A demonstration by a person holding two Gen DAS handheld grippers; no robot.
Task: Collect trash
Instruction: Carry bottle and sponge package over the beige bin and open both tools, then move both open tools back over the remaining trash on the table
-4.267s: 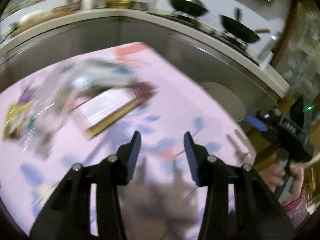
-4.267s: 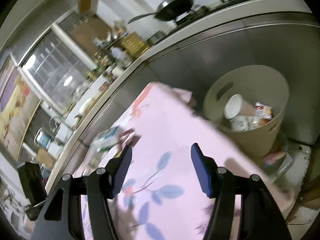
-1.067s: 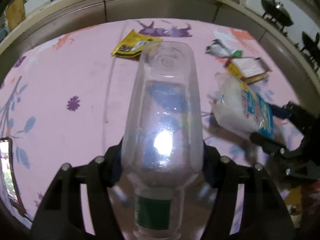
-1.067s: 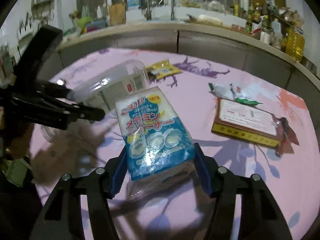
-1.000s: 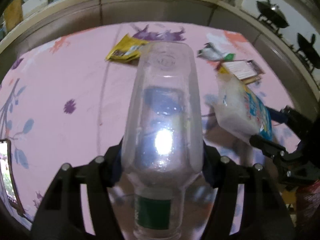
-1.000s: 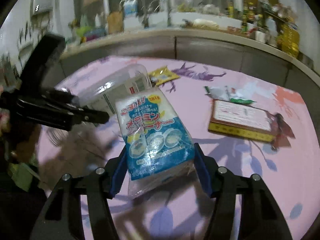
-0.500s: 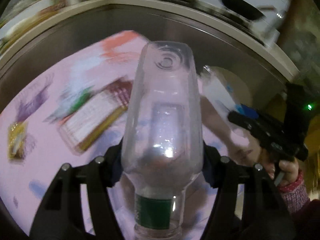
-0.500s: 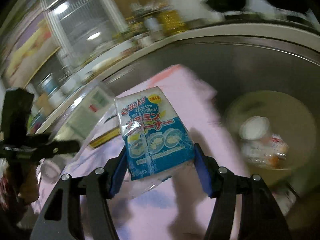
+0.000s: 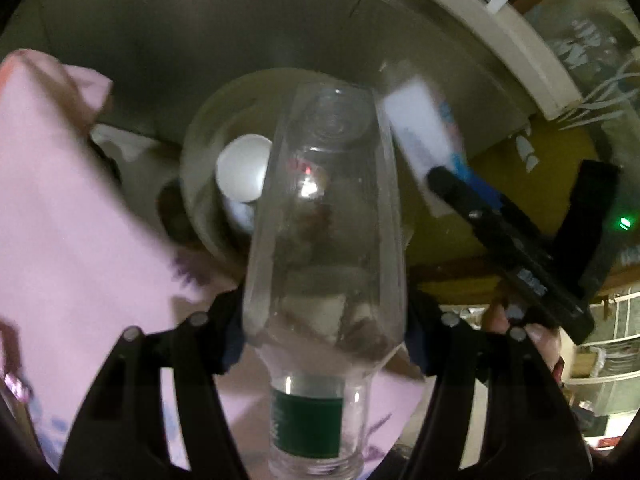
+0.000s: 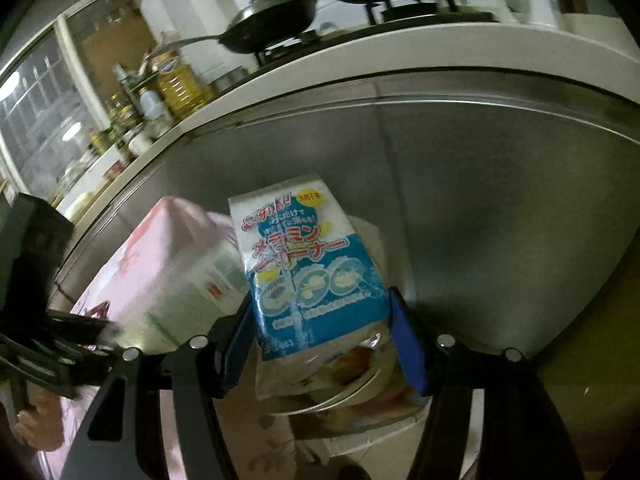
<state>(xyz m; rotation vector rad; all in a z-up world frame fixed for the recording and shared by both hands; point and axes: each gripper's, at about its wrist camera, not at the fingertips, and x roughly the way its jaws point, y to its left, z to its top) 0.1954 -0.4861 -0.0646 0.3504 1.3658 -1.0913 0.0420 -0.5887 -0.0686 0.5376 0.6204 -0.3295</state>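
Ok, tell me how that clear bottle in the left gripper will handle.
The clear bottle looks empty, so probably light. Its thin, smooth plastic walls may flex or slip in the left hand-held gripper. Being round-bodied, it could roll if set down on its side.

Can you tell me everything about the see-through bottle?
The bottle is clear plastic and looks empty. A green label band wraps its neck, which points toward the camera, so its round, ridged bottom faces away. The left gripper holds it by the wide shoulder, one pad pressed on each side. It hangs in the air over the edge of the pink tablecloth, with the beige trash bin behind and below it. Whether it has a cap cannot be seen.
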